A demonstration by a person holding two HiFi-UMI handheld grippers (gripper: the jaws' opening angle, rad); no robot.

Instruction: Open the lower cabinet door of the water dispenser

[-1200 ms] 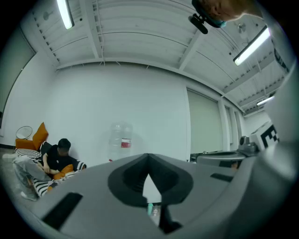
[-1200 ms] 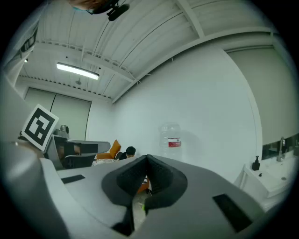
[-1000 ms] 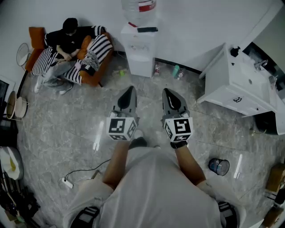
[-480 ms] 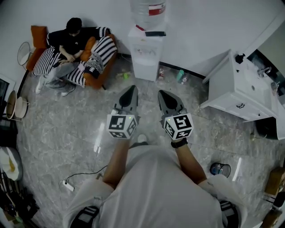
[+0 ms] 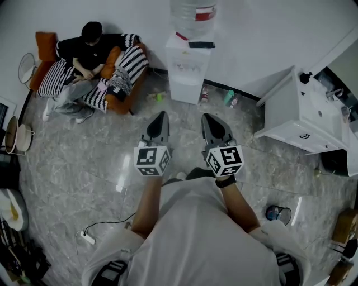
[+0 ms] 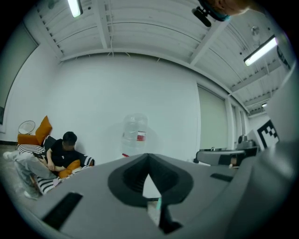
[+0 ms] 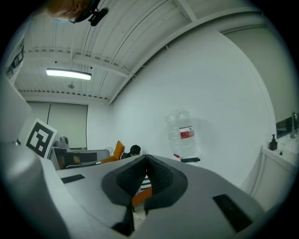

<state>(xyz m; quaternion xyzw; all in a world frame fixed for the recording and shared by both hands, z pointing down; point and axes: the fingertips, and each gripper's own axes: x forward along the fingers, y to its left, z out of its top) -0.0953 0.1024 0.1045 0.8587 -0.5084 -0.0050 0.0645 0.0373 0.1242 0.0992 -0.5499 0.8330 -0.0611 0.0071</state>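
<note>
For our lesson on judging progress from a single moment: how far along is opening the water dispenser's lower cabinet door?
Done: nothing; the dispenser's lower door looks shut. In hand: the left gripper and right gripper, both shut and empty, point toward it, with a stretch of floor between. Left: reach the dispenser, grip the door and pull it open.

The white water dispenser (image 5: 187, 62) stood upright at 12 o'clock in the head view, its back against the white wall and its base on the grey marbled floor. A clear bottle (image 5: 193, 12) with a red label sat on top. The lower cabinet door (image 5: 183, 90) faced 6 o'clock and appeared shut, flush with the body.
</note>
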